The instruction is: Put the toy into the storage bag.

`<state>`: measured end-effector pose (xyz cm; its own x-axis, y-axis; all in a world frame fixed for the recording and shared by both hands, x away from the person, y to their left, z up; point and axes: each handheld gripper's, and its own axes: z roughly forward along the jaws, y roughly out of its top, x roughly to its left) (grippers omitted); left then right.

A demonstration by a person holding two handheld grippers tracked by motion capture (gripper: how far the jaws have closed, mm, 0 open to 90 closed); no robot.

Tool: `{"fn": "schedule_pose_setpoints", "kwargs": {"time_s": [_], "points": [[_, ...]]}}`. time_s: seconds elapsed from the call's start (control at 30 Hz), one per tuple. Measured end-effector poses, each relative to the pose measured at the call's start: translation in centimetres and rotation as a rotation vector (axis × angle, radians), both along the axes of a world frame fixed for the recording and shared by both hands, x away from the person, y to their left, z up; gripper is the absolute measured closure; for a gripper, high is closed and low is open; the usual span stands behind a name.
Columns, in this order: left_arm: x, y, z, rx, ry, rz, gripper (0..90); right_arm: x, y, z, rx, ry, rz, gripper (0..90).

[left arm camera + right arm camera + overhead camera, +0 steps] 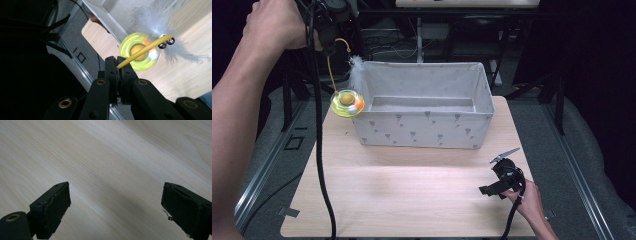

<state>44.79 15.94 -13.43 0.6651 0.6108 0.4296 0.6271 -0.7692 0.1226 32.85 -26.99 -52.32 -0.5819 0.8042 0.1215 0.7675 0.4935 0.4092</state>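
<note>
L gripper (117,65) clamping yellow wand (145,48), carrying cat toy (347,103) toward bin (422,131); next: over rim, release. R gripper (116,207) idling, jaws wide, empty.

Both black claws, left claw (117,65) and right claw (116,207), carry brass-ringed screws and thick black cables.

Grey fabric bin (422,120) with small printed marks, on pale wooden table (412,195).
</note>
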Motion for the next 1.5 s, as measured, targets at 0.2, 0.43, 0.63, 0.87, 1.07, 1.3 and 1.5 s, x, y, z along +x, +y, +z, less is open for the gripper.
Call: {"fn": "schedule_pose_setpoints", "kwargs": {"time_s": [0.2, 0.43, 0.63, 0.87, 1.07, 1.3, 1.5], "points": [[0.8, -0.5, 0.8, 0.003, -0.017, 0.014, 87.9, 0.0, 0.0, 0.0, 0.012, 0.001, 0.000, 8.3], [2.1, -1.0, 1.3, -0.017, -0.020, 0.030, 87.9, 0.0, 0.1, -0.1, 0.022, 0.002, -0.008, 8.3], [2.9, -1.3, 1.7, -0.027, -0.019, 0.035, 87.9, 0.0, -0.1, -0.1, 0.010, 0.007, -0.001, 8.3], [3.7, -1.8, 1.6, -0.026, -0.034, 0.039, 87.9, 0.0, 0.0, 0.0, 0.011, 0.002, -0.001, 8.3], [4.3, -2.4, 1.6, -0.038, -0.044, 0.038, 87.9, 0.0, 0.0, 0.0, 0.017, 0.002, -0.001, 8.3], [5.1, -3.0, 1.7, -0.049, -0.067, 0.042, 87.9, -0.1, 0.0, 0.0, 0.026, 0.001, -0.009, 8.3], [6.0, -3.7, 1.1, -0.053, -0.069, 0.041, 87.9, -0.1, -0.1, 0.1, 0.004, 0.000, 0.004, 8.3]]}}
